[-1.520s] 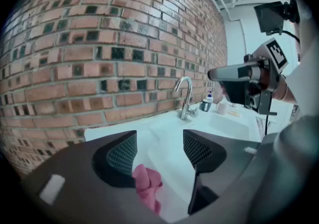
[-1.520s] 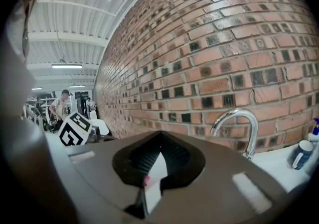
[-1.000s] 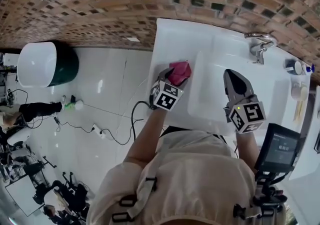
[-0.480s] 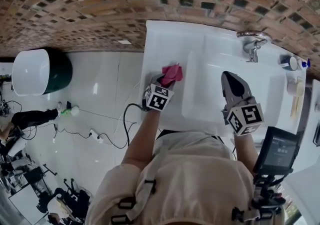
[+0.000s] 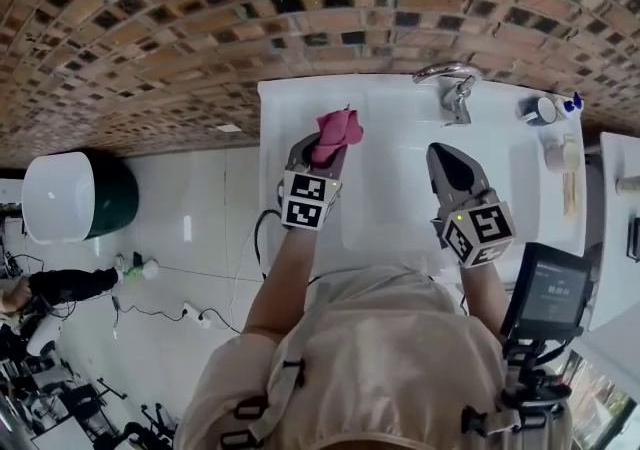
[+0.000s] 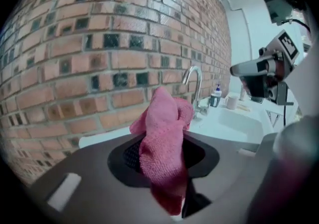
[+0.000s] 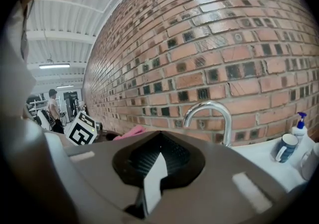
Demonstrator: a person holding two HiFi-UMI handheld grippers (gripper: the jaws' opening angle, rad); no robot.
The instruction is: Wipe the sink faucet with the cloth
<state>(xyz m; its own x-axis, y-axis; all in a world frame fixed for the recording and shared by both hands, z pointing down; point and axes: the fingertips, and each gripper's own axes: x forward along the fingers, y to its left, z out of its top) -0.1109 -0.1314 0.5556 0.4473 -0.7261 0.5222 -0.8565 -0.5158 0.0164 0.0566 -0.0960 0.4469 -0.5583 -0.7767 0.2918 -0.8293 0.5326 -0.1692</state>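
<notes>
Head view: L gripper (image 5: 322,153) holds crumpled pink microfibre cloth (image 5: 338,128) above white ceramic sink (image 5: 290,103), well left of curved chrome faucet (image 5: 452,78), ready for wiping. L gripper view: jaws closing, clamping cloth. R gripper view: R gripper (image 7: 158,141) jaws together, empty, kept clear.

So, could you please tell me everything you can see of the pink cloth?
The pink cloth looks like soft, nubby microfibre, bunched into a crumpled wad. It stands up between the jaws of the left gripper, which are closing on it, its top flopping over. Nothing else touches it; the faucet stands off to its right.
</notes>
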